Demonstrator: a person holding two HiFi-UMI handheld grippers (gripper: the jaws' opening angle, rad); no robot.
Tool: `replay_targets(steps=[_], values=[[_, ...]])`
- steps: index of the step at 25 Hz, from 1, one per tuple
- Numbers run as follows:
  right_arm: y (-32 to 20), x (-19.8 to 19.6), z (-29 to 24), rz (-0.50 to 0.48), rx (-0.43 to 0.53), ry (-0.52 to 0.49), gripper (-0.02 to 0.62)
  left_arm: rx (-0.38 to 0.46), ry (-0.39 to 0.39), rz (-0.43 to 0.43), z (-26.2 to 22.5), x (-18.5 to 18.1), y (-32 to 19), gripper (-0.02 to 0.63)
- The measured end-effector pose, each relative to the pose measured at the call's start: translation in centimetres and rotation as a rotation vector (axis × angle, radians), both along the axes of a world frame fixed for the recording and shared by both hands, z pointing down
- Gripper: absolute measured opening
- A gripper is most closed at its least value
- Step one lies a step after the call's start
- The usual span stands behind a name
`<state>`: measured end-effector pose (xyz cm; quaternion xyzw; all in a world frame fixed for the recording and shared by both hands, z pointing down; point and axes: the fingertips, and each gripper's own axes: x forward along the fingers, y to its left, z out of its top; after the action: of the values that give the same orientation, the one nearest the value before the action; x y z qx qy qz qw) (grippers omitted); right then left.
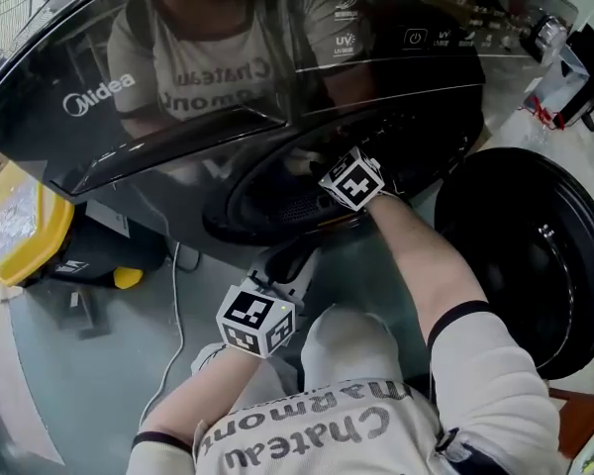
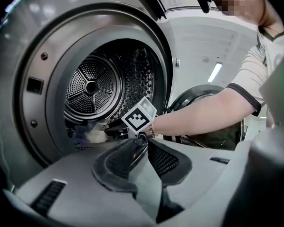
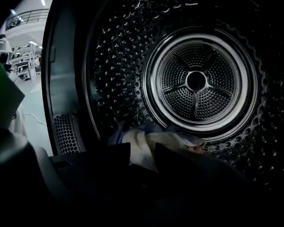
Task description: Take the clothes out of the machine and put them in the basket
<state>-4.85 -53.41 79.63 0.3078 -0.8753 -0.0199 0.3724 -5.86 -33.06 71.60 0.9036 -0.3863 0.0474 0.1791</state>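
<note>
The dark front-loading machine (image 1: 99, 97) has its round door (image 1: 535, 255) swung open to the right. A small pile of white and blue clothes (image 3: 146, 143) lies at the bottom front of the steel drum (image 3: 196, 82); the left gripper view also shows the clothes (image 2: 92, 134). My right gripper (image 3: 143, 150) reaches into the drum mouth. Its jaws stand open just short of the pile, with nothing between them. In the head view only its marker cube (image 1: 354, 179) shows. My left gripper (image 2: 144, 139) waits outside, below the opening, jaws shut and empty.
A yellow container (image 1: 20, 221) stands on the floor left of the machine, with a white cable (image 1: 175, 315) trailing beside it. The open door takes up the space at the right. My knee (image 1: 351, 339) is close under the drum opening.
</note>
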Motion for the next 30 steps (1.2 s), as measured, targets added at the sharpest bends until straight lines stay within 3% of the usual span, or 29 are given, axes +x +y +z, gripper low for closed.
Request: replay_targets(steps=[4,8,12,18,20,25,30], values=[[0.0,-0.3,1.6,-0.050,0.008,0.085,0.171,-0.005,-0.010,0.014,0.1,-0.1,0.6,0.089],[-0.6,-0.4,2.2,-0.042,0.026,0.150,0.124,-0.021,0.034,-0.022,0.3,-0.7,0.6,0.089],[-0.5,-0.4,2.5,-0.060,0.006,0.204,0.232,-0.025,0.019,-0.005,0.2,-1.0,1.4,0.089],[-1.7,-1.6,3.0,-0.098,-0.017,0.290,0.229,-0.025,0.036,-0.002,-0.8,-1.8,1.5,0.089],[-1.9,-1.6,3.7,-0.124,-0.045,0.340,0.218,-0.029,0.039,0.001,-0.8,-2.1,1.7,0.091],[-1.2,-1.5,5.6,-0.157,-0.106,0.440,0.052,-0.035,0.035,-0.018,-0.3,-3.2,1.7,0.091],[-1.6,-1.4,4.8,-0.122,-0.047,0.430,0.035,-0.031,0.054,-0.024,-0.4,-3.4,1.6,0.091]])
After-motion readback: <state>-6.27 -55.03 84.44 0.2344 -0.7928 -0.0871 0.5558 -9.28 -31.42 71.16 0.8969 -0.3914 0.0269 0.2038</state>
